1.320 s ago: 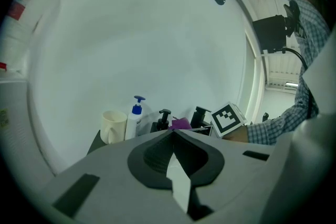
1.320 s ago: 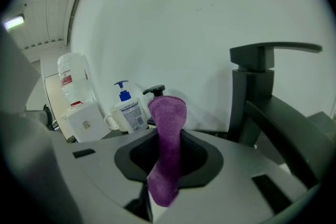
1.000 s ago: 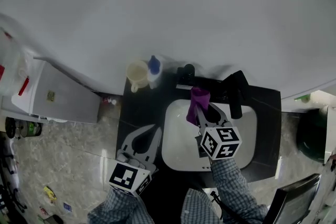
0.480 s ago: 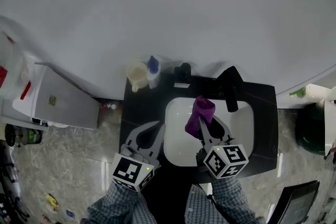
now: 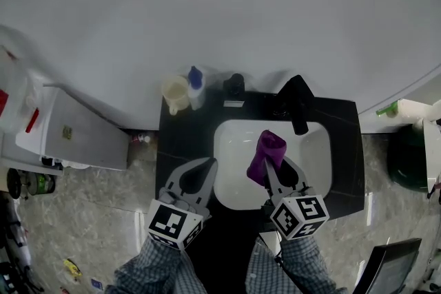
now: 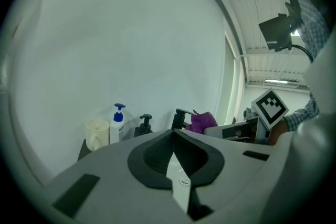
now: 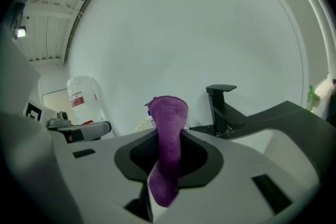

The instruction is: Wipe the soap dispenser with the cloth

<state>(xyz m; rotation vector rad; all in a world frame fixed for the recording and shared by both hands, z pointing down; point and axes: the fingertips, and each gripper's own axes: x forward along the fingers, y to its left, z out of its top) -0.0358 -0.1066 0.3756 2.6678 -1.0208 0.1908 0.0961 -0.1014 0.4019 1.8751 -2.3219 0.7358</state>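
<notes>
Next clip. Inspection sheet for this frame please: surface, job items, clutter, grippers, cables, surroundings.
Surface: black counter with a white sink basin set into it.
Job's things: purple cloth held over the basin; black pump dispenser at the back edge, apart from the cloth and not yet touched.
Clutter: blue-capped pump bottle and cream cup side by side at the back left corner; black faucet behind the basin.
Grippers: left gripper shut, nothing between its jaws; right gripper shut on the cloth.
Cables: nothing seen on the counter.
Surroundings: white wall behind; white cabinet to the left; stone-patterned floor.
</notes>
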